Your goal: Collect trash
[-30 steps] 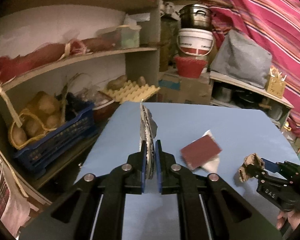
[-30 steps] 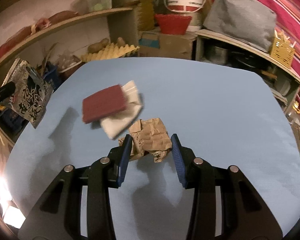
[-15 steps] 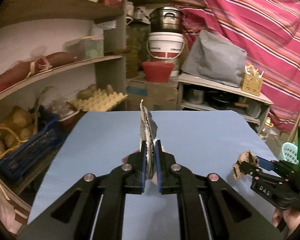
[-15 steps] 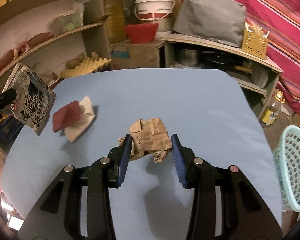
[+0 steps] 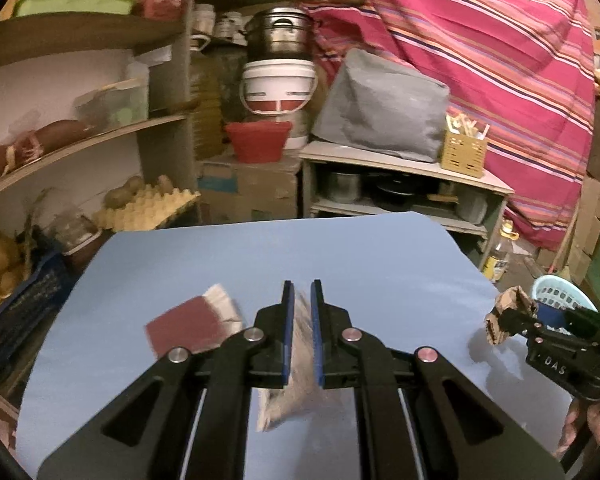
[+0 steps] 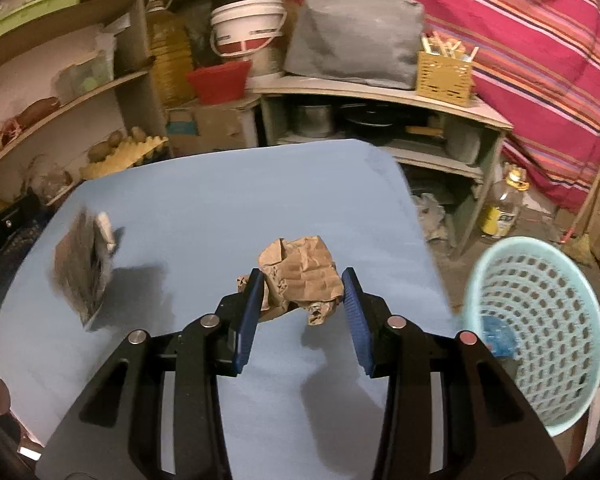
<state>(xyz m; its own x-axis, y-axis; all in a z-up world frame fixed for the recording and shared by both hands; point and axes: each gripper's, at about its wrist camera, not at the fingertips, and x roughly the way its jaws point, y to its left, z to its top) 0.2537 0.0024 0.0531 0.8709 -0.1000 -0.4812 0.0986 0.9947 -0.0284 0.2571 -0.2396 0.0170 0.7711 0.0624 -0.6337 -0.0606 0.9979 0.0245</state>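
Note:
My left gripper (image 5: pixel 300 292) is shut on a silvery printed wrapper (image 5: pixel 296 364), which hangs blurred between and below its fingers over the blue table (image 5: pixel 340 248). The same wrapper (image 6: pixel 82 268) shows at the left of the right wrist view. My right gripper (image 6: pixel 304 280) is shut on a crumpled brown paper ball (image 6: pixel 300 272) held above the table (image 6: pixel 220 200); this gripper (image 5: pixel 508 316) is at the right edge of the left wrist view. A dark red card on a white napkin (image 5: pixel 188 328) lies on the table to the left. A pale blue mesh basket (image 6: pixel 540 320) stands beyond the table's right edge.
Shelves with potatoes, an egg tray (image 5: pixel 148 208) and a blue crate (image 5: pixel 20 312) line the left side. A low shelf unit (image 6: pixel 380 96) with pots stands behind the table, and a bottle (image 6: pixel 504 208) is on the floor. Something blue (image 6: pixel 496 336) lies inside the basket.
Both grippers have swung to the right with their loads. The basket has come into the right wrist view. The wrapper, upright before, now droops below the left jaws.

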